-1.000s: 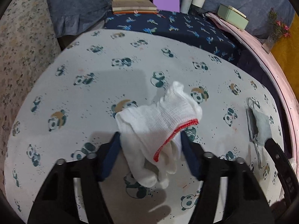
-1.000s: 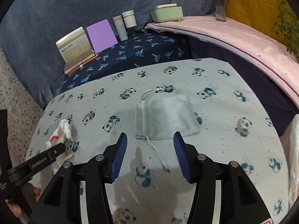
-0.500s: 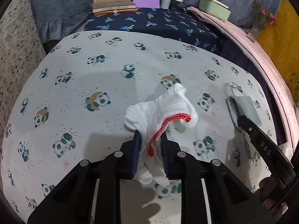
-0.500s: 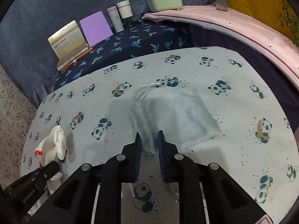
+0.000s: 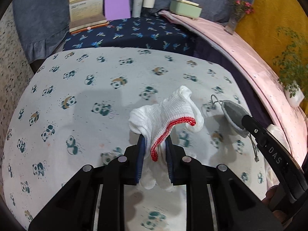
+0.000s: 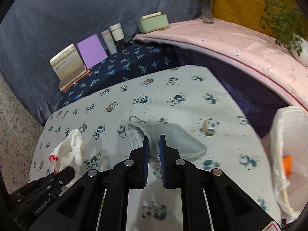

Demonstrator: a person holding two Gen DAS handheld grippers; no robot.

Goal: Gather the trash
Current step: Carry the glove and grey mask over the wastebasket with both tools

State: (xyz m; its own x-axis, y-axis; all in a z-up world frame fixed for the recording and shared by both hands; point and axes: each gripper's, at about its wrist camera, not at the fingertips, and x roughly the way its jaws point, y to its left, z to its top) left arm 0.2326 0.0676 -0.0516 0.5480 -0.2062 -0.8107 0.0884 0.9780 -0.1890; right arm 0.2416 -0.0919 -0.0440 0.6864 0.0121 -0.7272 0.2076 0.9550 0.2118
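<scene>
My left gripper (image 5: 154, 144) is shut on a white knit glove with a red cuff (image 5: 167, 113) and holds it above the panda-print table (image 5: 77, 96). The glove also shows in the right wrist view (image 6: 69, 150), at the left. My right gripper (image 6: 154, 144) is shut on a grey drawstring pouch (image 6: 177, 136) and lifts its near edge off the table. The pouch shows in the left wrist view (image 5: 233, 115), raised, with its cord hanging down.
A white plastic bag (image 6: 288, 154) with something orange inside hangs open at the table's right edge. Behind the table, a dark blue surface holds books (image 5: 86, 9), a purple card, two bottles and a green box (image 5: 185, 7). A pink-covered ledge (image 6: 231, 44) runs along the right.
Both grippers closed, the left on the glove and the right on the pouch. Both have since lifted their items off the table.
</scene>
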